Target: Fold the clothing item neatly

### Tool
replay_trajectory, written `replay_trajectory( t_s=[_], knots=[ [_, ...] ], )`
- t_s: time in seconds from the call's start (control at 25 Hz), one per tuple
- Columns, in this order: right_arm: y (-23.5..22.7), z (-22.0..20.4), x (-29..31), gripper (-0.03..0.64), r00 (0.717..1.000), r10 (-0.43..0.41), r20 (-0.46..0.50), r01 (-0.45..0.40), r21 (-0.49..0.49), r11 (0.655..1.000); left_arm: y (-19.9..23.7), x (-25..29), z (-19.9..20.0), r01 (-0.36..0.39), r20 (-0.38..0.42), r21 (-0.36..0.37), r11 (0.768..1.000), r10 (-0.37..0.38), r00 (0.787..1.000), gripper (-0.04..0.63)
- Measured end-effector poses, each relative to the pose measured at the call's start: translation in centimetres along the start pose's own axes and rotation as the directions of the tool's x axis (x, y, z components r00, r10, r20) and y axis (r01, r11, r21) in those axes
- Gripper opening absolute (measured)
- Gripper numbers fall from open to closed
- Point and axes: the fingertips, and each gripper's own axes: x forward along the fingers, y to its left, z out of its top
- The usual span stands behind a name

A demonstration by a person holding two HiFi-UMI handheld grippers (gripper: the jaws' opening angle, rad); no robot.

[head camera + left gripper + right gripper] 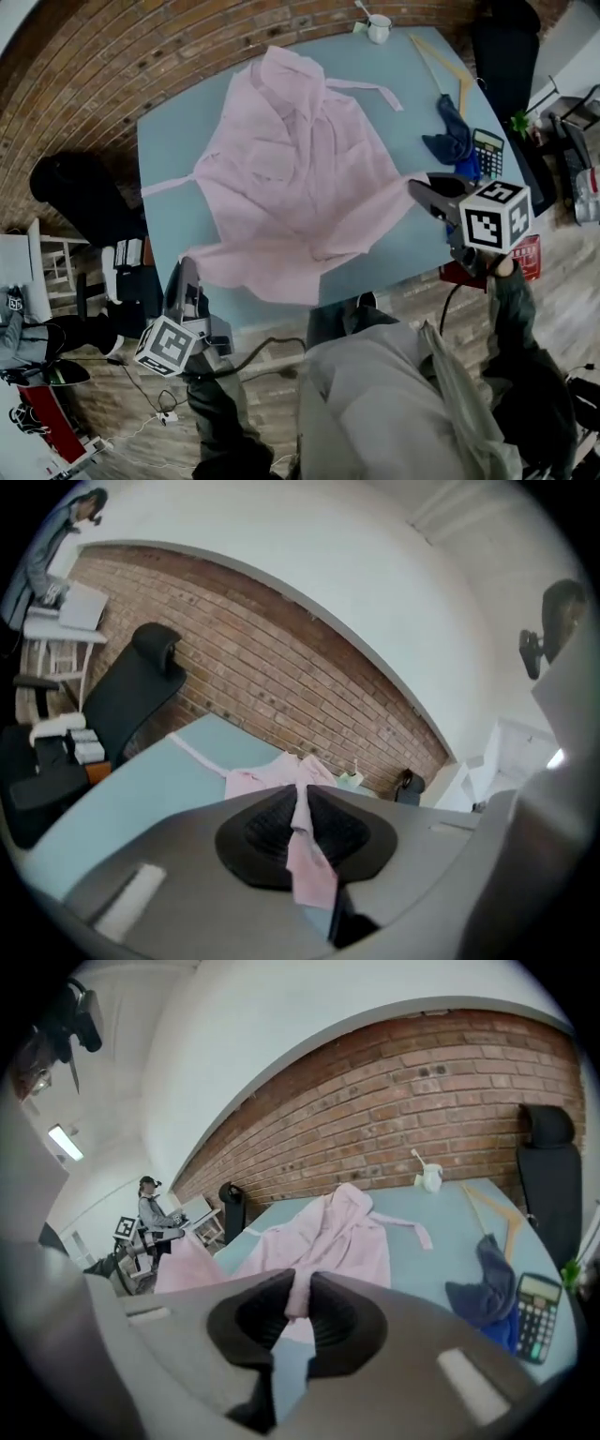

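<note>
A pale pink robe [300, 159] lies spread on the light blue table [169, 141], collar toward the far edge and its belt ends trailing to both sides. My left gripper [187, 274] is at the near-left corner of the hem, and in the left gripper view the gripper [302, 810] is shut on a fold of the pink cloth [311, 866]. My right gripper [420, 189] holds the near-right corner, lifted off the table. In the right gripper view that gripper [298, 1299] is shut on a strip of the robe [328, 1232].
A white mug [378, 28] and a wooden hanger [445, 61] lie at the table's far right. Next to them are a dark blue cloth [453, 131] and a calculator [487, 152]. A black chair [80, 192] stands left of the table. A brick wall runs behind.
</note>
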Motion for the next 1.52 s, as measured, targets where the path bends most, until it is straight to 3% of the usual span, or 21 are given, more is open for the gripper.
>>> replay_trajectory(
  t_s=[0.08, 0.2, 0.4, 0.48, 0.64, 0.72, 0.84, 0.92, 1.0, 1.08, 1.16, 1.24, 1.28, 1.36, 1.52],
  knots=[
    [-1.0, 3.5, 2.3, 0.028, 0.998, -0.053, 0.014, 0.054, -0.039, 0.998, 0.5, 2.7, 3.1, -0.079, 0.018, 0.145, 0.986, 0.077, 0.997, 0.043],
    [-2.1, 7.4, 6.3, 0.028, 0.992, -0.112, 0.056, 0.116, -0.083, 0.99, 1.1, 7.2, 5.9, -0.151, 0.044, 0.293, 0.944, 0.144, 0.989, 0.043],
    [-3.8, 11.6, 14.4, 0.028, 0.976, -0.207, 0.067, 0.216, -0.196, 0.956, 1.4, 16.0, 8.3, -0.16, 0.046, 0.519, 0.839, 0.16, 0.986, 0.041],
    [-5.2, 13.1, 17.3, 0.028, 0.971, -0.233, 0.058, 0.24, -0.23, 0.943, 2.0, 19.6, 8.7, -0.154, 0.031, 0.546, 0.824, 0.164, 0.986, 0.041],
    [-9.1, 17.8, 21.3, 0.028, 0.959, -0.273, 0.08, 0.285, -0.233, 0.93, 5.1, 25.2, 10.8, -0.164, 0.016, 0.523, 0.837, 0.182, 0.983, 0.041],
    [-11.4, 20.4, 22.6, 0.028, 0.943, -0.314, 0.113, 0.333, -0.25, 0.909, 7.0, 27.4, 12.2, -0.187, 0.021, 0.528, 0.828, 0.207, 0.978, 0.041],
    [-14.9, 23.5, 25.2, 0.028, 0.917, -0.375, 0.139, 0.4, -0.302, 0.866, 9.8, 30.4, 14.1, -0.248, 0.052, 0.559, 0.791, 0.265, 0.963, 0.041],
    [-16.7, 24.7, 27.6, 0.028, 0.906, -0.399, 0.139, 0.422, -0.328, 0.845, 11.1, 32.7, 15.0, -0.279, 0.076, 0.6, 0.75, 0.293, 0.953, 0.041],
    [-18.3, 24.7, 30.5, 0.028, 0.906, -0.413, 0.097, 0.418, -0.371, 0.829, 11.9, 35.3, 14.6, -0.282, 0.07, 0.652, 0.704, 0.314, 0.947, 0.043],
    [-19.9, 23.0, 33.7, 0.032, 0.908, -0.42, 0.004, 0.383, -0.419, 0.823, 12.9, 38.0, 13.1, -0.264, 0.026, 0.679, 0.685, 0.337, 0.941, 0.048],
    [-21.2, 19.8, 36.3, 0.125, 0.898, -0.421, -0.129, 0.327, -0.445, 0.834, 13.7, 40.0, 11.0, -0.221, -0.049, 0.683, 0.696, 0.345, 0.937, 0.13],
    [-21.8, 16.2, 37.4, 0.266, 0.886, -0.4, -0.235, 0.262, -0.459, 0.849, 13.9, 40.7, 7.8, -0.132, -0.169, 0.651, 0.748, 0.312, 0.935, 0.287],
    [-21.8, 14.9, 37.1, 0.286, 0.888, -0.389, -0.244, 0.248, -0.458, 0.853, 13.8, 40.4, 6.3, -0.088, -0.227, 0.623, 0.777, 0.288, 0.93, 0.373],
    [-21.8, 13.8, 35.2, 0.293, 0.906, -0.376, -0.194, 0.265, -0.434, 0.861, 13.8, 38.6, 4.3, -0.04, -0.281, 0.589, 0.807, 0.251, 0.926, 0.412],
    [-19.5, 12.6, 27.6, 0.293, 0.925, -0.365, -0.105, 0.282, -0.458, 0.843, 13.3, 31.8, 3.1, 0.004, -0.275, 0.565, 0.825, 0.183, 0.944, 0.43]
  ],
)
